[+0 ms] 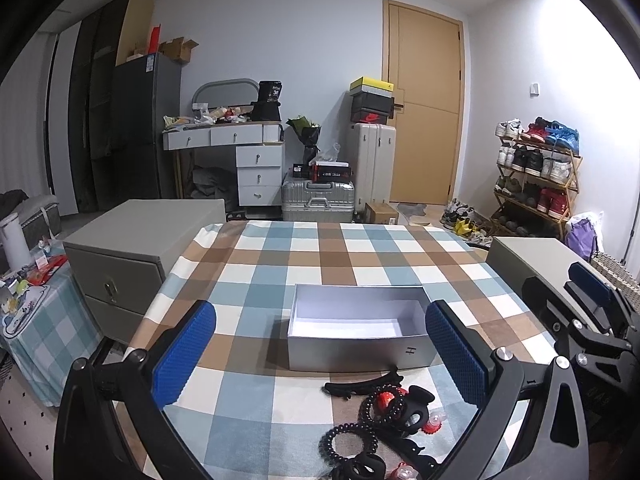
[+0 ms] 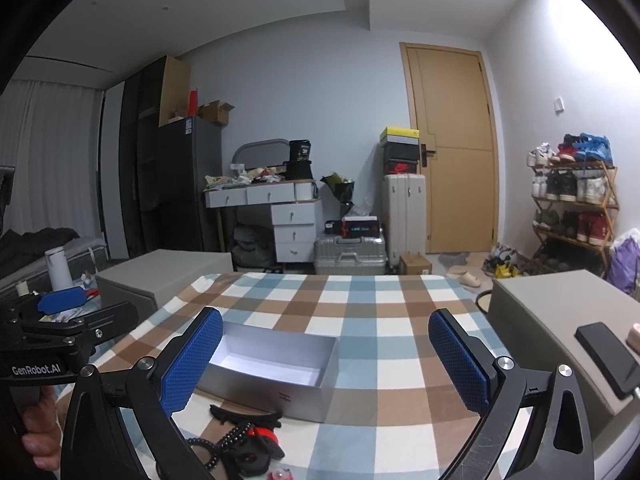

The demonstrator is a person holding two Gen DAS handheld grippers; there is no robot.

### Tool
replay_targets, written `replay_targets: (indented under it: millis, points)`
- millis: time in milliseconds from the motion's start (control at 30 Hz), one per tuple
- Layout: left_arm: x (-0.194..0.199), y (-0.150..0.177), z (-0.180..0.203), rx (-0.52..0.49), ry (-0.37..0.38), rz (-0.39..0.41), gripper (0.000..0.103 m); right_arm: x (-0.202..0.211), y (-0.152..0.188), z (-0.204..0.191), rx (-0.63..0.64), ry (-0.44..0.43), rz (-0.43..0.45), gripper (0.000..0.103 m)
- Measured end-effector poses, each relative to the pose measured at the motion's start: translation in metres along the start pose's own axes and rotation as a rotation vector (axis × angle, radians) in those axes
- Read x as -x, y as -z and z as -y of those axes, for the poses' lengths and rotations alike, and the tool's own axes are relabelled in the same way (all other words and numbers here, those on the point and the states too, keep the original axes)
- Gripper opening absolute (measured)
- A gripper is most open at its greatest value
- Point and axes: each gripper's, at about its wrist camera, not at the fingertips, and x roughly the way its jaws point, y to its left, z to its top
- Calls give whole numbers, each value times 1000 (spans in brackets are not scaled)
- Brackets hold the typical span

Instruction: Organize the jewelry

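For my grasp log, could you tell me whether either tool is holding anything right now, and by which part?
Nothing is held. The left tool and right tool are both open and empty, above the hair accessories lying on the table.

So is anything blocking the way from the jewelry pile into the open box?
Nothing visible does. The jewelry pile lies on the checked cloth just in front of the open box, whose inside looks empty. Only the box's near wall must be cleared. Left gripper and right gripper are open, empty.

My open silver box (image 1: 360,344) sits empty on the checked cloth, black-and-red hair accessories (image 1: 384,416) heaped just before it.
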Motion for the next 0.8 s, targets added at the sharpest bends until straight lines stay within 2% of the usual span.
replay_targets:
  millis: [800]
  points:
    - [-1,1,0,9,11,-15,102,2,-3,-3,-2,-5,14,103]
